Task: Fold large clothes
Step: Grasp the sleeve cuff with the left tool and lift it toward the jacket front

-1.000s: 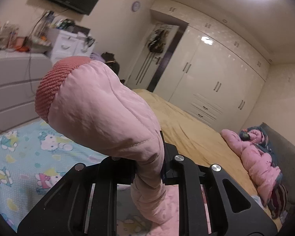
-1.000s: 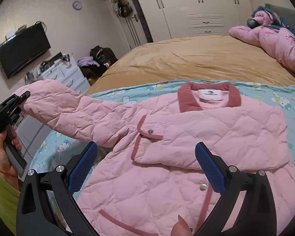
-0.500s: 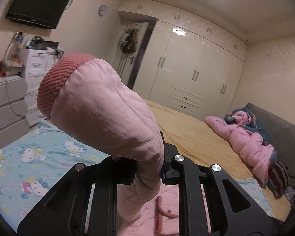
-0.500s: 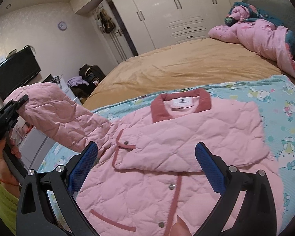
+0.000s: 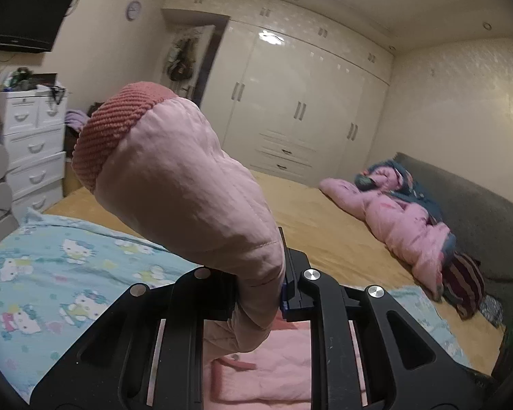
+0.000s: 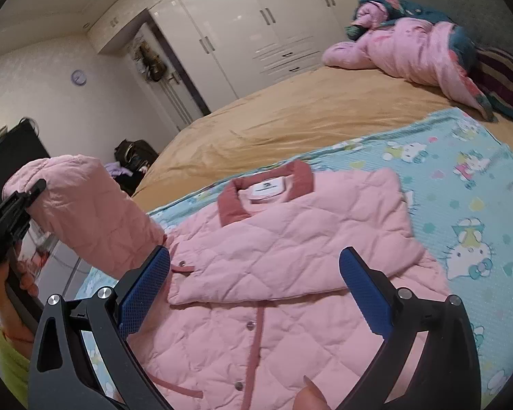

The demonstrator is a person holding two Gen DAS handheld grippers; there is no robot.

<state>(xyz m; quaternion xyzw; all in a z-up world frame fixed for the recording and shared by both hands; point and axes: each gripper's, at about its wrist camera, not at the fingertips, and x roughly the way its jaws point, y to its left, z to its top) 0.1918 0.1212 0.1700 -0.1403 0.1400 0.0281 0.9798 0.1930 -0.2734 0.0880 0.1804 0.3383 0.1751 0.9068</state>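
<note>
Pinching the jacket's sleeve (image 5: 188, 184) just behind its ribbed cuff (image 5: 113, 126), the left claw (image 5: 261, 294) is pressed together on the fabric, and the bulging sleeve fills the middle of the left wrist view, hiding much of the bed beyond. Seen from the right wrist camera, that sleeve is held up at 9 o'clock by the left claw (image 6: 34, 188), with the person's hand (image 6: 7, 290) and a yellow-green cuff below it. The pink quilted jacket (image 6: 273, 273) lies flat on a cartoon-cat blanket (image 6: 461, 212) over the tan bed cover (image 6: 307, 116), collar toward 12 o'clock and its other sleeve folded across the chest. The right claw (image 6: 256, 290) hangs spread wide above the jacket, blue pads (image 6: 366, 294) touching nothing. A heap of pink bedding (image 6: 410, 54) sits at 1 o'clock, a white wardrobe (image 5: 301, 109) behind, a drawer chest (image 5: 34, 147) and wall television (image 5: 20, 13) toward 10 o'clock.
</note>
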